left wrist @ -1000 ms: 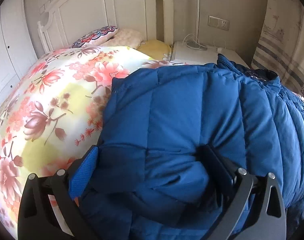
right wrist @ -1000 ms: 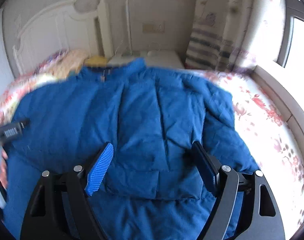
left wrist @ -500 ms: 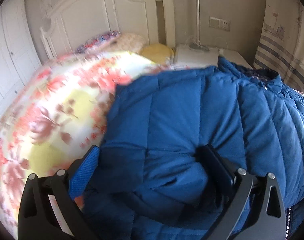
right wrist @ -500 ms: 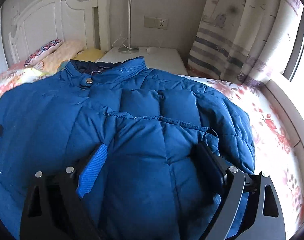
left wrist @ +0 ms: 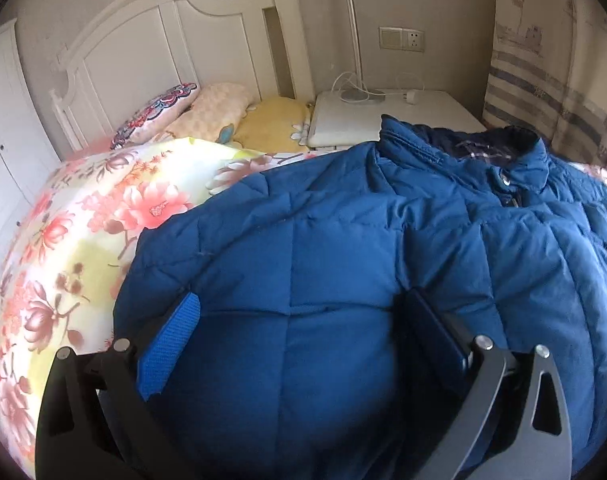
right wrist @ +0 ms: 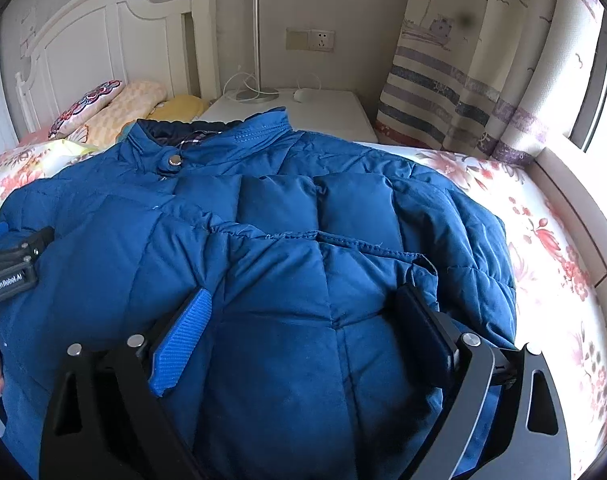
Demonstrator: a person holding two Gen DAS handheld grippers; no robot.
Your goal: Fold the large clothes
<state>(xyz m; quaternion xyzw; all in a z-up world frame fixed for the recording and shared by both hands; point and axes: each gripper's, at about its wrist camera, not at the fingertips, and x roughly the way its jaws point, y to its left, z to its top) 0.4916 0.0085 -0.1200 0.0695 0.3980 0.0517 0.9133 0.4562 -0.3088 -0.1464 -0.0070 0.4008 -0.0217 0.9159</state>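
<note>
— On the floral bedspread (left wrist: pixel 103 216) lies the blue puffer jacket (left wrist: pixel 343 240), collar (right wrist: pixel 207 136) toward the far headboard (left wrist: pixel 151 40). Where are the tongs?

— Both at its near edge. The left gripper (left wrist: pixel 299 332) has a thick bulge of padding filling the gap between its fingers, grasping the jacket. The right gripper (right wrist: pixel 307 328) likewise clasps a fold of the jacket.

— Anything beyond?

— Pillows (left wrist: pixel 207 112) far left, a white nightstand (right wrist: pixel 323 116) with a lamp (right wrist: pixel 257 40), and a striped curtain (right wrist: pixel 463 80) to the right.
</note>
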